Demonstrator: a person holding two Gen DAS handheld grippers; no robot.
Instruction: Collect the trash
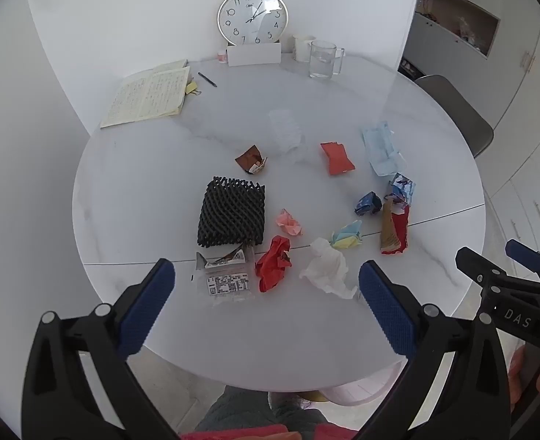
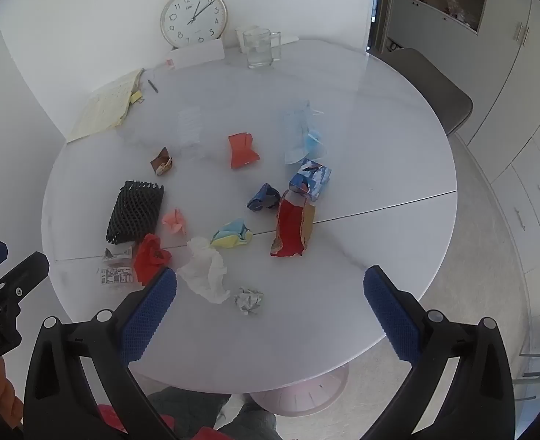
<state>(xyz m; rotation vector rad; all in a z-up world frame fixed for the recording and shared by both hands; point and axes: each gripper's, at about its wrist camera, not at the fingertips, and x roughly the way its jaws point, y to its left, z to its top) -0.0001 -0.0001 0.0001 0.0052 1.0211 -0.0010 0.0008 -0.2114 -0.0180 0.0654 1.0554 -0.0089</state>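
Observation:
Trash lies scattered over a round white table (image 1: 160, 183): a black foam net (image 1: 231, 212), a crumpled red paper (image 1: 273, 262), a white tissue (image 1: 328, 269), a clear labelled wrapper (image 1: 227, 280), a pink scrap (image 1: 288, 222), a yellow-blue wad (image 1: 347, 238), a torn red box (image 2: 292, 229), a blue face mask (image 2: 301, 139). A small grey paper ball (image 2: 248, 300) sits near the front edge. My left gripper (image 1: 266, 300) hangs open above the near rim, nothing between its fingers. My right gripper (image 2: 270, 310) is open too, above the grey ball, apart from it.
At the back stand a wall clock (image 1: 252, 16), a glass mug (image 1: 321, 59), a white cup (image 1: 302, 47), an open notebook (image 1: 149, 97) and a pen (image 1: 207, 79). A grey chair (image 2: 431, 88) is at the far right, cabinets (image 2: 519, 146) beyond. The person's knees show below the table.

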